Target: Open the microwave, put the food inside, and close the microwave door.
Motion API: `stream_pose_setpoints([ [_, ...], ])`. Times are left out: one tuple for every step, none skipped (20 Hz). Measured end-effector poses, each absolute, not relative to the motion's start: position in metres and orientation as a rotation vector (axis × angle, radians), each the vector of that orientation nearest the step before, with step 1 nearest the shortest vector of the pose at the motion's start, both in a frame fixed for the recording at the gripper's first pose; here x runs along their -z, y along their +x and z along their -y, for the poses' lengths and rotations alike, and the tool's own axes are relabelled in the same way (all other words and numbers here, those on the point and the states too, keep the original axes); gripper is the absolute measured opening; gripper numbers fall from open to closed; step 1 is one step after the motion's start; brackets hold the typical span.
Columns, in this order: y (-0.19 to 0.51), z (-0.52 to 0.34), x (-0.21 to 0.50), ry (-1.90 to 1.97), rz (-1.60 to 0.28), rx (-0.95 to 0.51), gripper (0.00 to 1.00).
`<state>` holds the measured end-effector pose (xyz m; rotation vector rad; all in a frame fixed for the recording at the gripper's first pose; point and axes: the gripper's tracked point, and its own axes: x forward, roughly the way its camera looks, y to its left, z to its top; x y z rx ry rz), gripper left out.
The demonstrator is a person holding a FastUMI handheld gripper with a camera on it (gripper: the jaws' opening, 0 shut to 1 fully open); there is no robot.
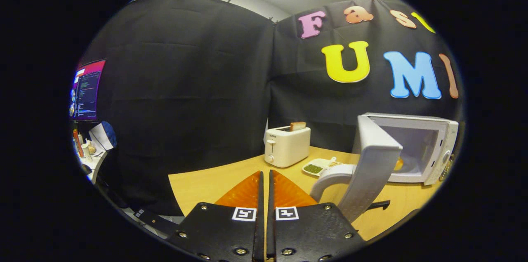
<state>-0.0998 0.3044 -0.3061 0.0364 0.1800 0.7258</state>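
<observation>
I see my gripper (266,179) with jaws pressed together, holding nothing. To the right, the microwave (412,146) stands with its door (373,163) open (food (398,164) inside), toaster (287,145) far left of it.

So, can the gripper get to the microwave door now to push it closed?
Probably yes: the gripper, fingers together and empty, has the open microwave door just ahead to its right, with nothing between them.

no legible text: the toaster (287,145) bears a small brand mark, too tiny to read.
</observation>
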Motion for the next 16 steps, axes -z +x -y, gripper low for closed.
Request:
stream_pose_setpoints([
  [-0.094,-0.301,0.322,0.038,-0.223,-0.695,0.03],
  [-0.093,-0.299,0.333,0.046,-0.254,-0.696,0.03],
  [-0.090,-0.300,0.340,0.046,-0.273,-0.690,0.02],
  [-0.087,-0.295,0.345,0.019,-0.269,-0.662,0.01],
  [-0.083,-0.285,0.343,-0.001,-0.249,-0.632,0.01],
  [-0.080,-0.274,0.342,-0.010,-0.241,-0.610,0.01],
  [-0.077,-0.264,0.344,-0.001,-0.242,-0.596,0.01],
  [-0.073,-0.255,0.348,0.008,-0.247,-0.581,0.01],
  [-0.068,-0.244,0.349,0.009,-0.253,-0.561,0.01],
  [-0.062,-0.230,0.349,0.009,-0.255,-0.538,0.01],
  [-0.056,-0.216,0.350,0.003,-0.258,-0.513,0.01],
  [-0.049,-0.199,0.352,-0.007,-0.261,-0.481,0.01],
  [-0.043,-0.186,0.352,-0.008,-0.255,-0.460,0.01],
  [-0.037,-0.171,0.353,-0.016,-0.252,-0.436,0.01],
  [-0.030,-0.159,0.353,-0.021,-0.252,-0.416,0.01],
  [-0.022,-0.145,0.354,-0.027,-0.252,-0.391,0.01],
])
